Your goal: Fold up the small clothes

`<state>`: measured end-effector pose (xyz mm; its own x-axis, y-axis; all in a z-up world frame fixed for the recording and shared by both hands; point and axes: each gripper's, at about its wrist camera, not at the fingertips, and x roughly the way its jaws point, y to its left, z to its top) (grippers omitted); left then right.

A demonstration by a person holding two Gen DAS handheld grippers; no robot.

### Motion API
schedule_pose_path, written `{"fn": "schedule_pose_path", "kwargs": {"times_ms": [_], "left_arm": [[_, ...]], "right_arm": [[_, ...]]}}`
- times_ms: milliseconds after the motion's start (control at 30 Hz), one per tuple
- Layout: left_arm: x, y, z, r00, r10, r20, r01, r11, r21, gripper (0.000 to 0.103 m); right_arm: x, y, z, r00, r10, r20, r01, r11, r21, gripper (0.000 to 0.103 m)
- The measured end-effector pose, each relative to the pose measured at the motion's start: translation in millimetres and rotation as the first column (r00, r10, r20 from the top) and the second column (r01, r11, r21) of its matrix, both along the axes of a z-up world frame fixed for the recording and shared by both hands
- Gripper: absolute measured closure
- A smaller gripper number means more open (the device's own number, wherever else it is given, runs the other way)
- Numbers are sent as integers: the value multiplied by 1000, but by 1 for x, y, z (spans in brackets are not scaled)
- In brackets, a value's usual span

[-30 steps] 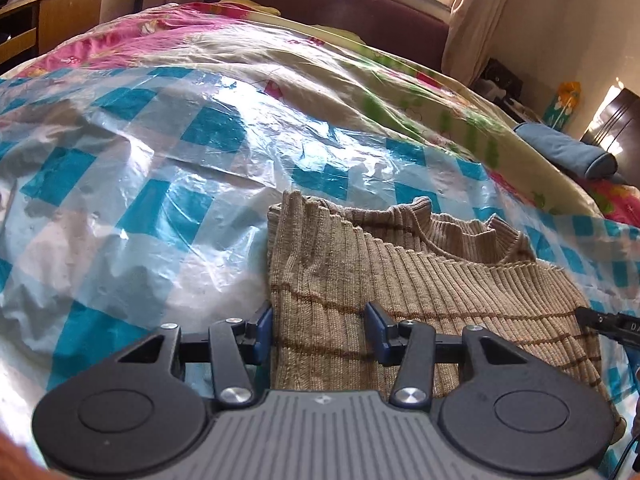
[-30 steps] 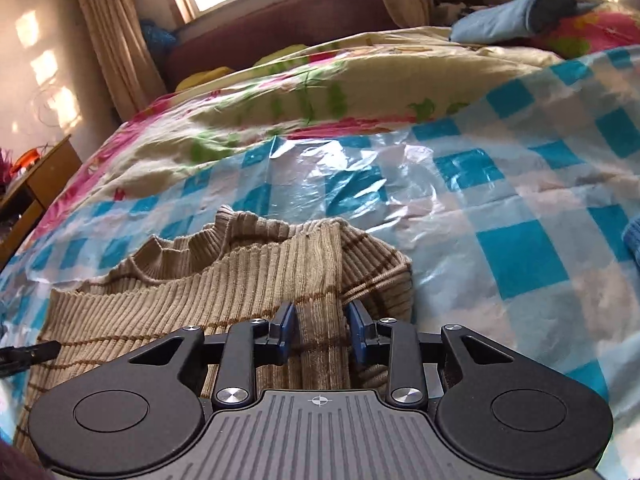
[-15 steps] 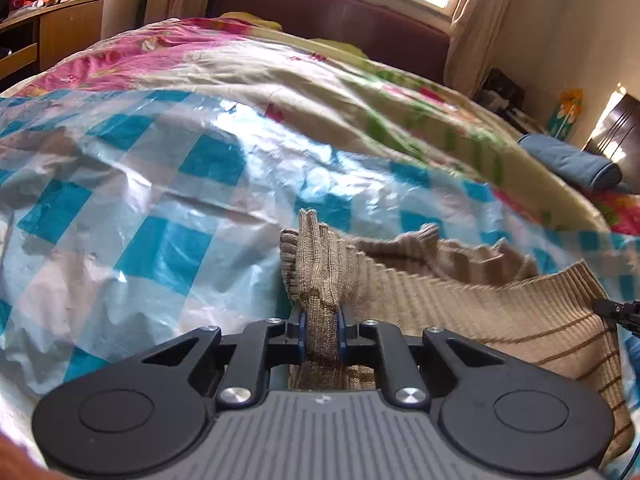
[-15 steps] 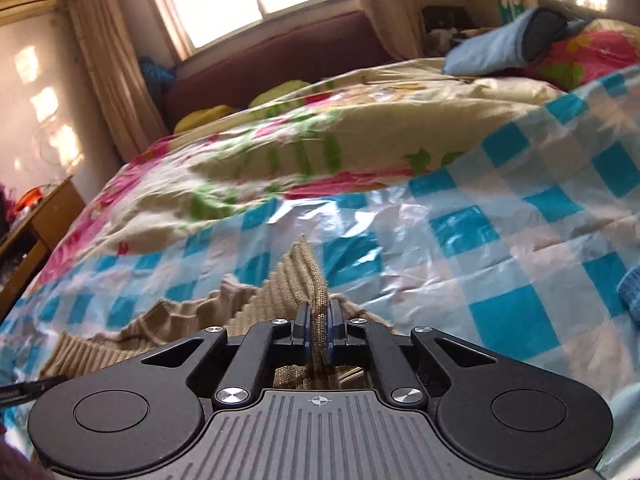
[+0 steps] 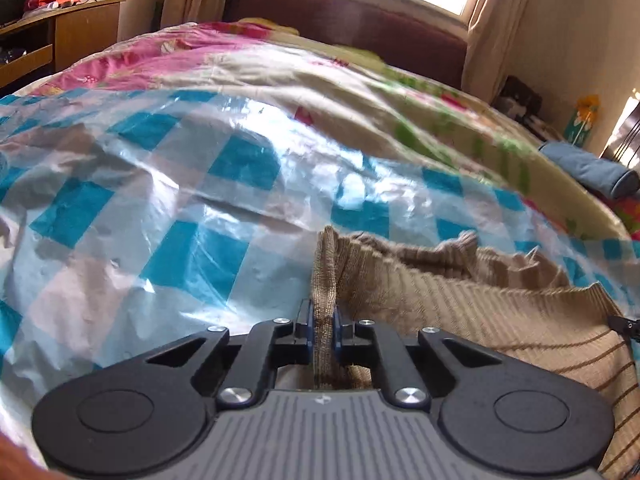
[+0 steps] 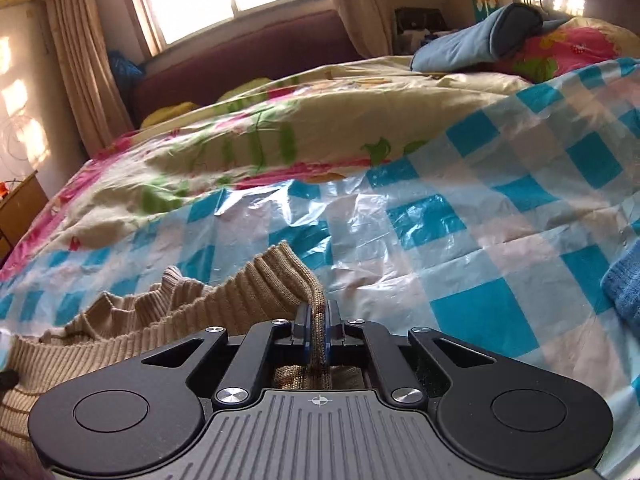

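A small tan ribbed sweater [image 5: 472,308] with thin brown stripes lies on a blue-and-white checked plastic sheet [image 5: 168,208] over a bed. My left gripper [image 5: 322,320] is shut on the sweater's left edge, which stands up in a pinched fold between the fingers. In the right wrist view my right gripper [image 6: 317,330] is shut on the sweater's [image 6: 168,312] right edge, also raised in a fold. The sweater's middle sags between the two grips. The part under both gripper bodies is hidden.
A floral quilt [image 5: 320,76] covers the bed beyond the checked sheet [image 6: 500,216]. A blue rolled cloth [image 6: 476,46] lies at the far right. A blue knitted item [image 6: 624,288] shows at the right edge. A wooden desk [image 5: 52,44] stands far left.
Both grippers have shut on the sweater's side edges and lifted them off the sheet. One second ago both were open over the flat sweater.
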<state>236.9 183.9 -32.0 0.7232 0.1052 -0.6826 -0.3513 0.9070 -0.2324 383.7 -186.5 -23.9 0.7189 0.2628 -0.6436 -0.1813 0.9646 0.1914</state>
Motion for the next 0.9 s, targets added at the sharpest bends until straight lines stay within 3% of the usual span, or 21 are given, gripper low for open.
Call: {"fn": "schedule_pose_path", "kwargs": {"times_ms": [67, 133, 367, 433, 567, 700, 733, 767, 800, 900], "left_arm": [[-1, -3, -1, 1000, -11, -6, 11, 999, 31, 86], [-6, -2, 5, 1000, -3, -1, 3, 1000, 28, 84], [-54, 3, 38, 998, 16, 61, -14, 999, -43, 83], [-78, -2, 41, 998, -10, 54, 14, 998, -67, 80], [-114, -20, 31, 996, -88, -2, 87, 988, -130, 62], [-119, -36, 11, 992, -116, -50, 108, 983, -148, 61], [-117, -40, 7, 991, -117, -67, 108, 986, -129, 63], [-113, -43, 5, 989, -115, -95, 106, 990, -94, 75], [-109, -44, 3, 984, -112, -135, 106, 993, -47, 80], [-106, -32, 2, 981, -97, -167, 95, 995, -22, 80]], "right_arm": [[1, 7, -13, 1000, 25, -1, -25, 996, -84, 99], [-4, 9, -15, 999, 41, 13, -39, 994, -102, 95], [-30, -15, 20, 997, 79, 18, -79, 997, 13, 84], [-53, -25, 26, 994, 109, 8, -109, 993, 37, 75], [-100, -46, 23, 986, 151, -64, -146, 987, 72, 65], [-122, -54, 4, 972, 173, -162, -154, 981, 122, 62], [-123, -54, 0, 970, 170, -177, -149, 981, 123, 63], [-122, -53, -4, 967, 167, -193, -147, 982, 117, 68], [-118, -52, -5, 962, 169, -213, -147, 983, 113, 93], [-112, -57, -1, 964, 145, -222, -132, 989, 73, 98]]}}
